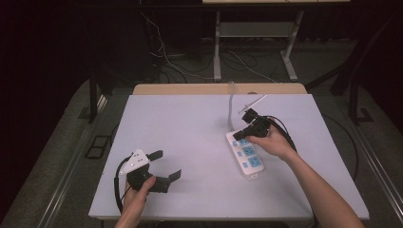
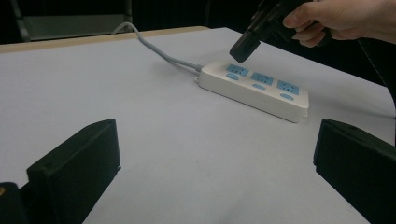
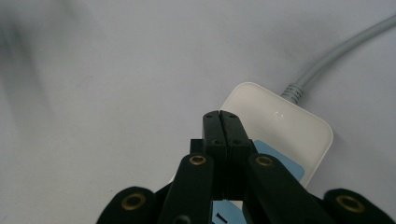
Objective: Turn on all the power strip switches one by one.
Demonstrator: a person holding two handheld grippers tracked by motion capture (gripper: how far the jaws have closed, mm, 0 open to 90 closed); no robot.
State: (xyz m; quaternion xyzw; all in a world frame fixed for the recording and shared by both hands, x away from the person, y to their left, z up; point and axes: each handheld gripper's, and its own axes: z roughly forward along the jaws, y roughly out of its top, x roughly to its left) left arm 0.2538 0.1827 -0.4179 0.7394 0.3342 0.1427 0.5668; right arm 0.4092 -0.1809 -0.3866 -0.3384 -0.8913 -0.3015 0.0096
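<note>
A pale table (image 1: 190,142) carries a white power strip (image 1: 244,154) on its right half, grey cord (image 1: 231,107) running to the far edge. The right gripper (image 1: 239,135), jaws pressed together on nothing, hovers over the strip's cord end. The left gripper (image 1: 167,164) rests near-left, well apart, jaws spread wide.

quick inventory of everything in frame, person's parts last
power strip: 1, white with blue sockets, right half of table
strip cable: 1, grey, runs from strip over far table edge
table: 1, pale top, wooden far edge
frame legs: white, on floor beyond table
floor cables: several, beyond table
left gripper: 1, black, jaws wide apart, near-left of table
right gripper: 1, black, jaws together, over strip's cable end
hands: 2, left, right, each holding a gripper
</note>
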